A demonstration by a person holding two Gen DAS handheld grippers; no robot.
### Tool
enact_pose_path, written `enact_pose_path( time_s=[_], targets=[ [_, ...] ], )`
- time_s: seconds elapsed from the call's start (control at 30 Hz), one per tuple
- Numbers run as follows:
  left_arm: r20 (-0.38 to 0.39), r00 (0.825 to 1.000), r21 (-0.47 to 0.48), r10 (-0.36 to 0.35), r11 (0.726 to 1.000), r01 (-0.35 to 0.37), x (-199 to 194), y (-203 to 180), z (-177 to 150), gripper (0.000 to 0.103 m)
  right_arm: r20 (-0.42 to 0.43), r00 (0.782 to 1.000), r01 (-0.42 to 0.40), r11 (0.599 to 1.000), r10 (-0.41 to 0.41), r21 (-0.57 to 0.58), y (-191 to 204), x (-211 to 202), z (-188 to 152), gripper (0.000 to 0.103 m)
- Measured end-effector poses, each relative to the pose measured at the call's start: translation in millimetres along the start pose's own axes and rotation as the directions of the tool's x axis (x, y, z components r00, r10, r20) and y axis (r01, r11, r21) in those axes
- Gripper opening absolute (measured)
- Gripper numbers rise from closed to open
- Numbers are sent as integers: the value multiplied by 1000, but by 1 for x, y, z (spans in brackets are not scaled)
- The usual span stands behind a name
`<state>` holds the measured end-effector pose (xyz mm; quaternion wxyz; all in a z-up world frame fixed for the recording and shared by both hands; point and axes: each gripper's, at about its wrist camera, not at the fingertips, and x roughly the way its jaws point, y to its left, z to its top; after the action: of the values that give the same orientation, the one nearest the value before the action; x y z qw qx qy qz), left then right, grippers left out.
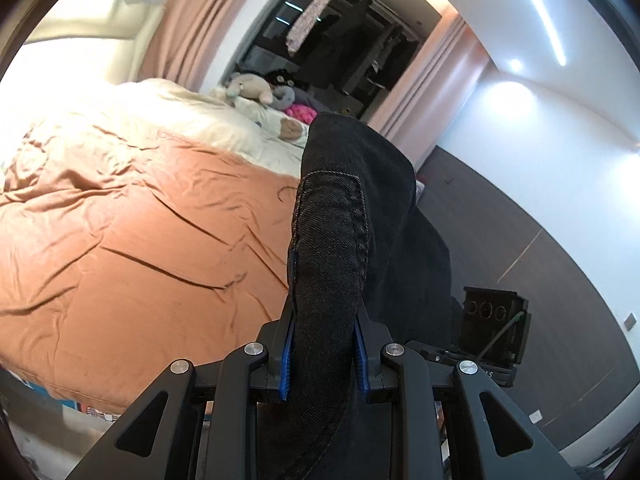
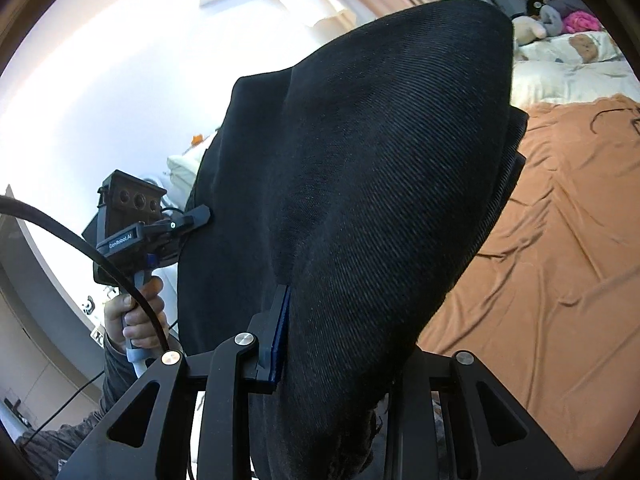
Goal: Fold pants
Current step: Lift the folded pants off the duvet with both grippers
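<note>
Black denim pants [image 1: 340, 216] hanging in the air beside the bed, clear of the orange bedspread [image 1: 132, 240], bunched and draping down past both cameras. Being pinched by the left gripper [image 1: 325, 316], blue pads [image 1: 286, 354] pressing a thick stitched fold from both sides. Being clamped likewise by the right gripper [image 2: 352, 316], one blue pad [image 2: 280, 332] showing against the cloth, the other buried under the fabric [image 2: 380, 168]. Showing in the right wrist view: the other gripper [image 2: 192, 216] biting the far edge of the pants, a hand [image 2: 136, 320] wrapping its handle, a black cable [image 2: 100, 256] arcing across. Lying beyond, at the head of the bed: cream pillows [image 1: 192, 116] and stuffed toys [image 1: 252, 90].
</note>
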<state>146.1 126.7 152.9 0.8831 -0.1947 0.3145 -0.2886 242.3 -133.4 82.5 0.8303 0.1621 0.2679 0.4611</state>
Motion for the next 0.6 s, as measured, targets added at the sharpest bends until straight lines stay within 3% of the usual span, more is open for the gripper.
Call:
enact_pose_path(
  time_s=[0.33,0.6],
  targets=[
    [20,998,-82,51,995,-49,-26,74,0,25,-91,995,-34,999,33,-9,-1,104,26,24],
    [19,995,-129,101,987,-98,-42,139,19,25,-136,989,-53,999,53,1,-15,187,57,24]
  ],
)
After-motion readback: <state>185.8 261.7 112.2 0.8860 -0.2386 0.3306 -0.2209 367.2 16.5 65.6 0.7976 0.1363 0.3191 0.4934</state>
